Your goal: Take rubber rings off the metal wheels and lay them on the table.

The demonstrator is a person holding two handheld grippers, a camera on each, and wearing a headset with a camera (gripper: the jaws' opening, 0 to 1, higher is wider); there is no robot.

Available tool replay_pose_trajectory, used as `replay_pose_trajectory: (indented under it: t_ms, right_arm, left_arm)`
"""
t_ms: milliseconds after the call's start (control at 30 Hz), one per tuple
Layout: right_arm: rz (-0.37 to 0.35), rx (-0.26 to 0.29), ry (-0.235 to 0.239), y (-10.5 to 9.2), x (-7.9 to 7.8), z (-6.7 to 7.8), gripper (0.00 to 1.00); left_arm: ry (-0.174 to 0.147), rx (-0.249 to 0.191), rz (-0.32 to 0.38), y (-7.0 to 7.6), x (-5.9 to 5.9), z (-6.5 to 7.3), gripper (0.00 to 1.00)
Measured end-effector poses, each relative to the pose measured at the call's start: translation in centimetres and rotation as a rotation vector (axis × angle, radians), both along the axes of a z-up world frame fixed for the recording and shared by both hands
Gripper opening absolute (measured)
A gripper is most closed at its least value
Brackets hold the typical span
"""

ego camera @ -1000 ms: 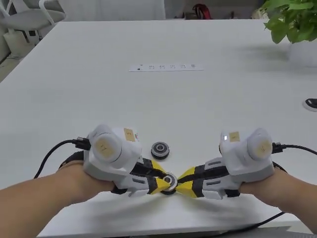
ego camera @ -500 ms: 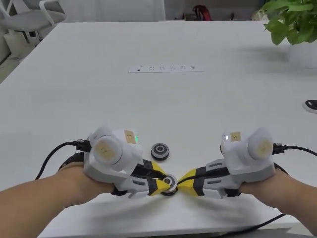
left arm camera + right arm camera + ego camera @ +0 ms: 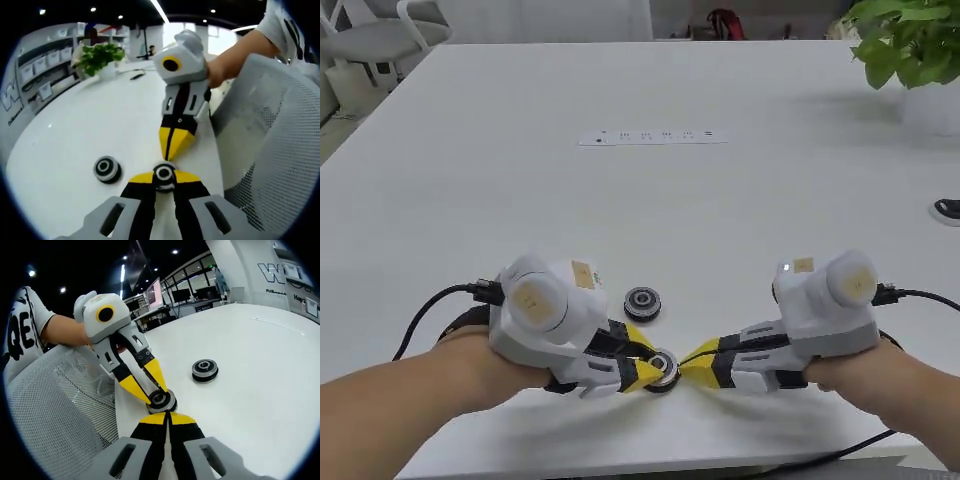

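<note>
The left gripper (image 3: 642, 370) is clamped on a small metal wheel (image 3: 662, 364), its yellow tips on either side of the hub, and holds it low over the near edge of the bench (image 3: 720, 220). The right gripper (image 3: 692, 358) faces it with its jaws drawn together to a thin point, and that point touches the wheel's dark rubber ring (image 3: 170, 406). Whether it actually pinches a bit of the ring is too small to tell. Compared with a second ago, the right gripper's yellow tips look narrower, and its body sits slightly farther out to the right and tilted, while the left gripper and the wheel sit where they were. That looks like the start of a pull, with the left side bracing the wheel while the right tries to peel the ring outward. The ring is not yet off, as its dark band is around the wheel in both gripper views. Just beyond the grippers, a second wheel (image 3: 643, 301) lies flat on the bench with its ring on, so it is probably next.
</note>
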State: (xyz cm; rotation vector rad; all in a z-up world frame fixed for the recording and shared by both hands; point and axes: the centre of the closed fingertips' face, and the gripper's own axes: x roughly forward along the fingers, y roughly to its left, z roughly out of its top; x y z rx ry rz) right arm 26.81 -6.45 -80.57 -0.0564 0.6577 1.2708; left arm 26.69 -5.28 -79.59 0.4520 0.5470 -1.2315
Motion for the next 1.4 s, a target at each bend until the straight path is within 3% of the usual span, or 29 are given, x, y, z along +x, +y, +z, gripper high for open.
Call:
replay_pose_trajectory:
  t_ms: [233, 400, 633, 1400]
  right_arm:
    - [-0.033, 0.044, 0.043, 0.0, 0.1, 0.5, 0.00]
    - [-0.038, 0.046, 0.058, 0.0, 0.1, 0.5, 0.00]
    - [-0.081, 0.084, 0.123, 0.2, 0.3, 0.8, 0.00]
    - [-0.090, 0.106, 0.171, 0.6, 0.2, 1.1, 0.00]
  left_arm:
    - [-0.001, 0.001, 0.003, -0.1, 0.0, 0.0, 0.13]
    - [-0.002, 0.002, 0.004, -0.1, 0.0, 0.0, 0.13]
    - [-0.001, 0.007, 0.008, -0.1, 0.0, 0.0, 0.13]
    - [-0.002, 0.027, 0.020, -0.1, 0.1, -0.1, 0.12]
